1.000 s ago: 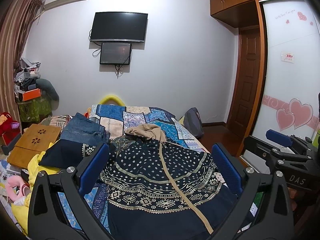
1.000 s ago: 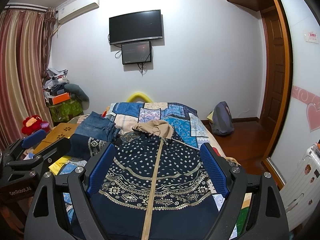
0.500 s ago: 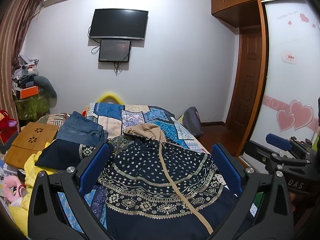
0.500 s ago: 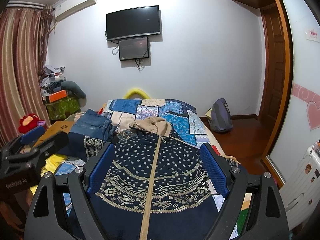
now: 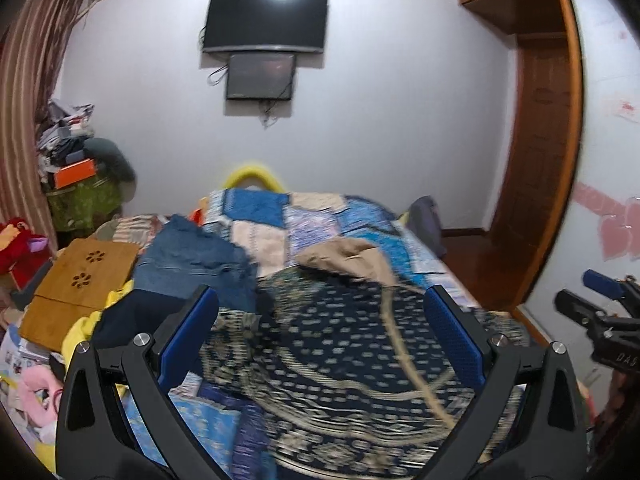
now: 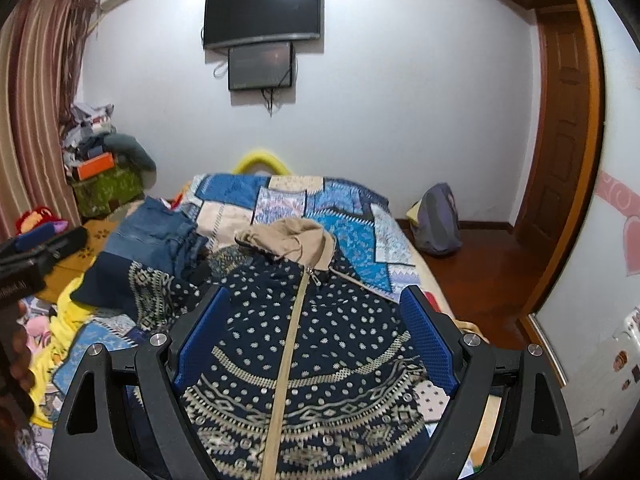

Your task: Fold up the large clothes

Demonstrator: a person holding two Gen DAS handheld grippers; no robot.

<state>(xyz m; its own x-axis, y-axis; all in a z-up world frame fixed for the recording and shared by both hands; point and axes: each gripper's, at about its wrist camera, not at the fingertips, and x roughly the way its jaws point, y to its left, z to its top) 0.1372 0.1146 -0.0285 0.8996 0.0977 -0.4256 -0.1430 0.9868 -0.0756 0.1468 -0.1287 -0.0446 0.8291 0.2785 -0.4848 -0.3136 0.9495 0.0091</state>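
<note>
Nearest the lens, the right gripper [image 6: 316, 316] holds its black arms wide, the blue ribbed fingers [image 6: 426, 334] spread apart over the cloth with nothing between them. The left gripper [image 5: 320, 318] is spread just as wide and grips nothing; its view is smeared with motion blur. Under both lies the navy jacket [image 6: 320, 332], spread flat on the bed [image 6: 352, 232], a soft knit scattered with pale dots and banded with cream diamond patterns, a tan zip strip running straight up its middle to a crumpled beige hood [image 6: 290, 238]. To its left sits a folded pile of blue denim [image 6: 154, 236]. The bed wears a patchwork quilt of blue and cream blocks. Further left is a bamboo lap tray [image 5: 82, 280] with cut flower holes. On the far white wall hangs a dark flat television [image 6: 262, 12].
</note>
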